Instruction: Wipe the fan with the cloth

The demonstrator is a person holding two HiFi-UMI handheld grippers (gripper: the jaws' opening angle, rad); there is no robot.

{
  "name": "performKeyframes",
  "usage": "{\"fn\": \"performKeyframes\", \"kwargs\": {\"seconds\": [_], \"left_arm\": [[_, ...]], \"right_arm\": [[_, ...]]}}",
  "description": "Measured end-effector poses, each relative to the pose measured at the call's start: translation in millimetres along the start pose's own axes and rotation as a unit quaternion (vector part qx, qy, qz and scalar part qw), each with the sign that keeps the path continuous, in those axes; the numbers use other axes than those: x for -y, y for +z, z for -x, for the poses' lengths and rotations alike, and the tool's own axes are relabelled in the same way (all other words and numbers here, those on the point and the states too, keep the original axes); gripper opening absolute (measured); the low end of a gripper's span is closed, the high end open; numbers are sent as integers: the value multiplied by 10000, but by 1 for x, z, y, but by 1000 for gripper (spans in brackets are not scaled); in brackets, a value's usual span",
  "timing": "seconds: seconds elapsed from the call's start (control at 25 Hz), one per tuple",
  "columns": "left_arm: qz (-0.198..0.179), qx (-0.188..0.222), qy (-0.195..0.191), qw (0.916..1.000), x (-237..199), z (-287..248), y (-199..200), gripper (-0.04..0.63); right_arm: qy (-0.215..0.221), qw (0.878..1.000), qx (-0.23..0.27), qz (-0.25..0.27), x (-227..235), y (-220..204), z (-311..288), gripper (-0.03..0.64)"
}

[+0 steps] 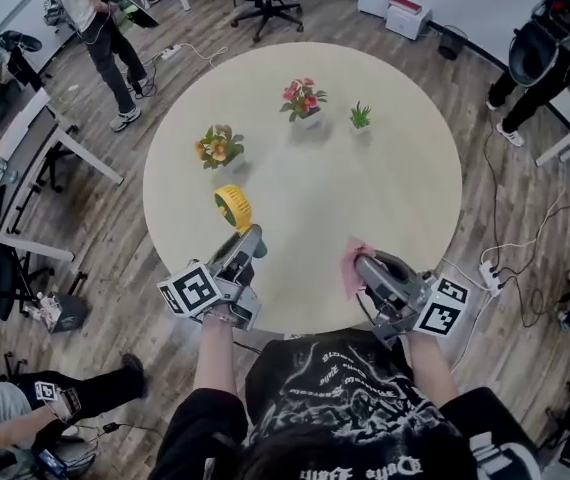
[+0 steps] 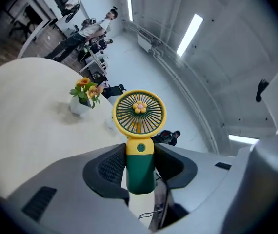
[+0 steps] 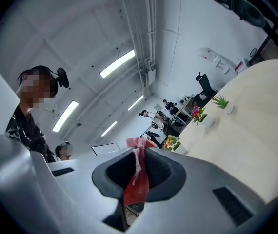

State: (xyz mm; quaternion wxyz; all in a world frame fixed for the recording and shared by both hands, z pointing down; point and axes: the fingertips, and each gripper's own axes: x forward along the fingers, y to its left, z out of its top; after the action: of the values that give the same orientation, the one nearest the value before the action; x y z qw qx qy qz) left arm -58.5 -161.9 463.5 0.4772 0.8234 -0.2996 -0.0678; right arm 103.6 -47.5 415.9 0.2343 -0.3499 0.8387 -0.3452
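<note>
Fan (image 1: 232, 208) over round cream table (image 1: 395, 198)

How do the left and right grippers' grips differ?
The left gripper clamps the yellow fan by its green handle, jaws well apart; the right gripper pinches the pink cloth, jaws nearly together. The fan stands rigid, the cloth drapes limp. Both grippers are at the near edge of the round table.

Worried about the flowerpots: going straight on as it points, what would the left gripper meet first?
Likely nothing: beyond the fan in the left gripper, the way looks free over the table; the orange flowers stand left of that line.
</note>
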Motion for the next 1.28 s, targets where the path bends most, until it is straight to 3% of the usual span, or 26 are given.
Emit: {"fn": "performKeyframes", "kwargs": {"seconds": [0.16,0.28,0.4,0.52,0.92,1.12,1.28], "left_arm": [[-462,-286,332,9980,-12,-8,-13,198],[-1136,-608,1021,9864,-35,-13,-23,198],[-1838,-1093,1513,9651,-51,-21,-37,198],[-2480,-1642,1748,9386,-63,-31,-54,198],[-3650,-3127,1878,8565,-96,-57,-109,196],[-3940,-3579,1890,8252,-115,-62,-125,196],[-4121,-3767,1849,8087,-119,-65,-129,196]], "right_arm": [[-236,9996,150,28,0,1,14,48],[-374,9989,272,80,-3,2,24,48],[-495,9981,338,126,-3,0,32,48],[-621,9971,412,134,-2,-4,41,48],[-1008,9929,623,112,0,-12,65,48],[-1147,9908,719,16,3,-19,74,48],[-1271,9891,748,-25,4,-20,79,48]]}}
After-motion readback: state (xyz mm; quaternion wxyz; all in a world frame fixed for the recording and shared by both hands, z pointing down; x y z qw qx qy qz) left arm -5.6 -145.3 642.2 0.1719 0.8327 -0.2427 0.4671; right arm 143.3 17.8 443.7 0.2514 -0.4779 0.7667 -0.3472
